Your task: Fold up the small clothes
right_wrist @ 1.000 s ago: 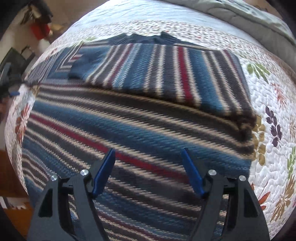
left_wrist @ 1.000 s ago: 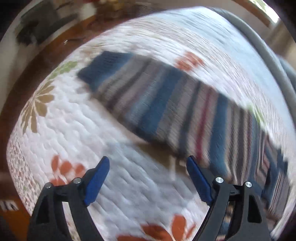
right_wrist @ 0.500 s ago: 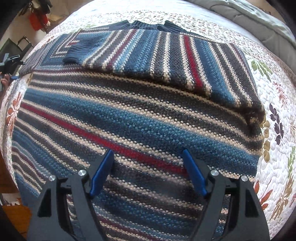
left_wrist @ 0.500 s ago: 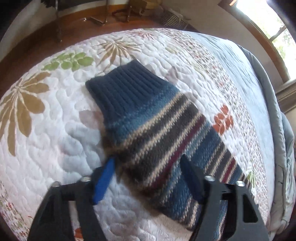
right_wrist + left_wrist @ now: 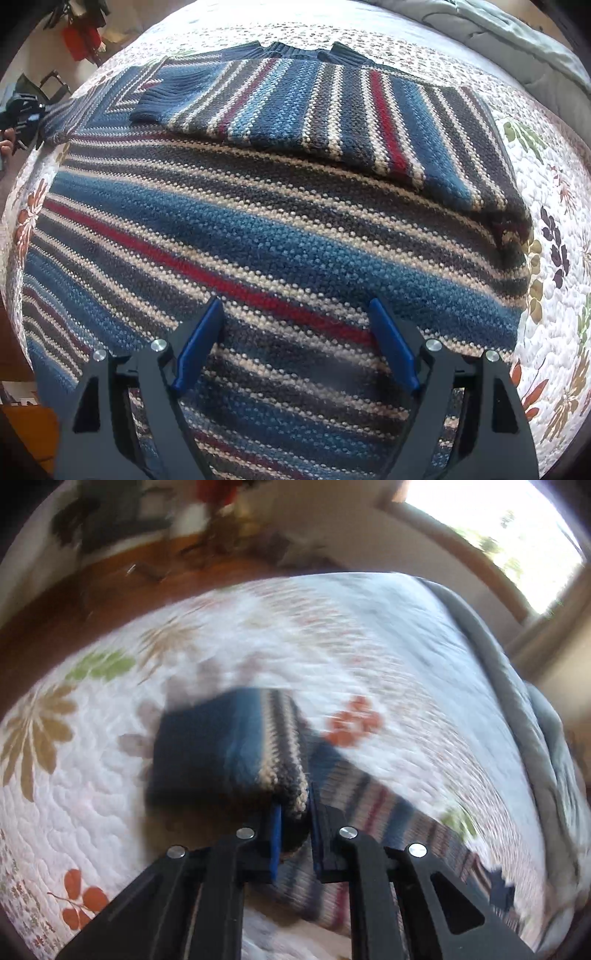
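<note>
Sleeve (image 5: 236, 753) apparently between left jaws

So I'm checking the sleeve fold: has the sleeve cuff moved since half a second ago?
Yes. The cuff, pinched by the left hand-held gripper, is lifted off the quilt.

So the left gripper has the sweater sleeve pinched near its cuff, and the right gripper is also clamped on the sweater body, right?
Not quite. The left gripper does pinch the sleeve near its cuff, but the right gripper grips nothing: the right wrist view shows its jaws spread wide over the sweater body.
</note>
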Tool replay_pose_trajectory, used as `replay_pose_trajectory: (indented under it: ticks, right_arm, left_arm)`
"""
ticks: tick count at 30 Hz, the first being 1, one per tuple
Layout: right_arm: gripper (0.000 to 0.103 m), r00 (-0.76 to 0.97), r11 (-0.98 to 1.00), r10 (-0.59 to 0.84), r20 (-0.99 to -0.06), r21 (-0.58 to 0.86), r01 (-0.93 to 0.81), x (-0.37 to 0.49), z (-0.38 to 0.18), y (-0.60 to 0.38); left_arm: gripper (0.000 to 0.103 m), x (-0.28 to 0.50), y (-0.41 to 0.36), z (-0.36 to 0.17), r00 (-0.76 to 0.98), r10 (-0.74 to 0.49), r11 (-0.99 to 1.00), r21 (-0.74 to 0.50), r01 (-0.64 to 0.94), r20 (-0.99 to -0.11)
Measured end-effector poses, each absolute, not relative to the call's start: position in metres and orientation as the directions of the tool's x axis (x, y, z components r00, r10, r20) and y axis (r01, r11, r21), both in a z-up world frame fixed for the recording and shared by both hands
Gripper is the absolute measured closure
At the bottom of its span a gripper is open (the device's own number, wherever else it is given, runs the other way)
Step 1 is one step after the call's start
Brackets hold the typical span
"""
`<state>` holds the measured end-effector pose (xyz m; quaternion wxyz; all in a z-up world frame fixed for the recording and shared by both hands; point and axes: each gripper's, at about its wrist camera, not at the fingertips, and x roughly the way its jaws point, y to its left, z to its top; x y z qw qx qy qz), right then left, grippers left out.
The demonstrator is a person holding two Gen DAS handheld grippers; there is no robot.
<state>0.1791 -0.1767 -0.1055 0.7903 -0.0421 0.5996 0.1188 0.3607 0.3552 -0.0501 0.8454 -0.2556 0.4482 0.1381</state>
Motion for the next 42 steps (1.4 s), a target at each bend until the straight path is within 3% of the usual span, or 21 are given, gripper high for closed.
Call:
replay_pose_trajectory:
  ticks: [9,18,20,21,22,24,31,42]
  right_arm:
    - [0.022,0.257,0.968,0.179,-0.95,0.123,-0.22,0.168,-0.101,-0.191]
    - [0.022,0.265,0.965,0.225,-0.937,0.176,-0.196,0.162,-0.097,-0.21]
    - [0.022,0.27,0.964,0.23,-0.935,0.181,-0.197,0.161,-0.096,-0.212]
    - [0.022,0.272,0.963,0.233,-0.934,0.182,-0.198,0.162,-0.096,-0.21]
    - [0.022,0.273,0.962,0.237,-0.932,0.187,-0.197,0.162,-0.096,-0.211]
    - [0.022,0.273,0.961,0.243,-0.931,0.192,-0.198,0.162,-0.096,-0.212]
    - [0.022,0.256,0.964,0.229,-0.939,0.181,-0.196,0.169,-0.096,-0.209]
    - [0.022,0.241,0.964,0.233,-0.942,0.191,-0.186,0.17,-0.09,-0.209]
  left_arm:
    - [0.09,0.352,0.203,-0.012,0.609,-0.121,0.963,-0.24,-0.118,-0.784]
    - [0.086,0.326,0.064,-0.039,0.455,-0.282,0.958,-0.221,0.183,-0.845]
    - [0.069,0.319,0.058,-0.048,0.427,-0.285,0.956,-0.224,0.188,-0.858]
    - [0.052,0.316,0.057,-0.051,0.404,-0.3,0.951,-0.241,0.191,-0.864]
    - [0.043,0.31,0.06,-0.053,0.377,-0.335,0.94,-0.281,0.192,-0.864]
    - [0.038,0.3,0.068,-0.053,0.353,-0.376,0.926,-0.329,0.187,-0.857]
    - [0.036,0.314,0.119,-0.042,0.386,-0.331,0.938,-0.346,0.034,-0.861]
    - [0.038,0.371,0.145,-0.096,0.293,-0.386,0.875,-0.448,-0.182,-0.875]
